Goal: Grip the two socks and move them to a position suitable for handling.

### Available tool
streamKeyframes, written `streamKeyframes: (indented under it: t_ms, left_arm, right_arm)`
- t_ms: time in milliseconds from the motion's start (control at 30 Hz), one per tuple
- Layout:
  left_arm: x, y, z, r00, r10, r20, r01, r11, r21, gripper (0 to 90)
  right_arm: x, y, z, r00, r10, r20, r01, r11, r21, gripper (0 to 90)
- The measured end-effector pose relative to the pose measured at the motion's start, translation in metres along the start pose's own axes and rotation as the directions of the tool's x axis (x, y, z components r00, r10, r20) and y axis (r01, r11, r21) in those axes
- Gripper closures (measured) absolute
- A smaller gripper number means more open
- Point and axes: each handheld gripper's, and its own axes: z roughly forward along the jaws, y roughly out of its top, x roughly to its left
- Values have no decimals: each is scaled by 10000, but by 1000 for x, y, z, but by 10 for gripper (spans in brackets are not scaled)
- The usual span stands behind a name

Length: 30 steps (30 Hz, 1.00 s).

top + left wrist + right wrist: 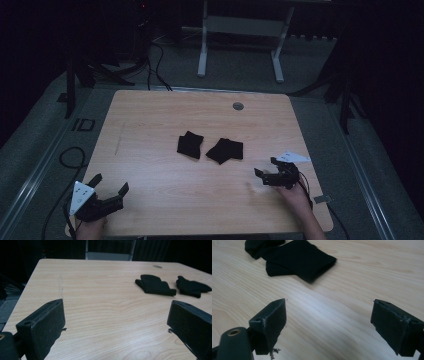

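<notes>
Two black socks (pixel 190 144) (pixel 225 150) lie side by side near the middle of the table (pixel 150 115), close together but not touching. Each one looks folded. The left gripper (pixel 109 186) sits at the near left corner, with its jaws spread wide and nothing between them. The right gripper (pixel 266 168) is by the near right edge, near the right sock, jaws also wide apart and holding nothing.
</notes>
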Motion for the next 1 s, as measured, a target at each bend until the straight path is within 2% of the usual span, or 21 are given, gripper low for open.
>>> streamKeyframes:
  t_ms: [33,133,200,333,433,533,567,733,767,1000]
  left_arm:
    - [0,0,0,10000,16,-4,-16,10000,-6,19]
    - [0,0,0,10000,-5,-42,5,10000,-13,18]
    - [2,0,0,9999,-77,-97,77,10000,-54,18]
    - [3,0,0,9999,-114,-115,114,9999,4,18]
    - [1,-1,1,9999,30,-162,-29,9999,97,18]
    - [1,0,1,9998,125,-183,-123,9999,82,18]
    - [0,0,1,9998,120,-150,-119,9999,74,18]
    - [1,0,0,9999,98,-133,-97,9999,57,18]
    - [1,0,0,9999,71,-127,-70,10000,22,18]
    - [1,0,0,9999,71,-115,-71,10000,41,18]
  right_arm:
    - [4,6,9,9998,-53,-168,54,10000,68,131]
    - [7,9,13,9996,-81,-288,84,9999,71,131]
    - [16,20,27,9979,-388,-524,391,9992,64,131]
    - [23,33,40,9958,-594,-702,598,9982,39,138]
    - [32,45,52,9938,-806,-770,817,9966,114,140]
    - [36,52,59,9923,-827,-924,842,9964,127,141]
    - [41,59,69,9907,-903,-1018,927,9955,192,142]
    - [46,67,84,9887,-1003,-1118,1049,9938,363,145]
    - [48,71,91,9871,-1161,-1106,1223,9912,508,145]
    - [49,82,110,9834,-1377,-1185,1486,9849,883,162]
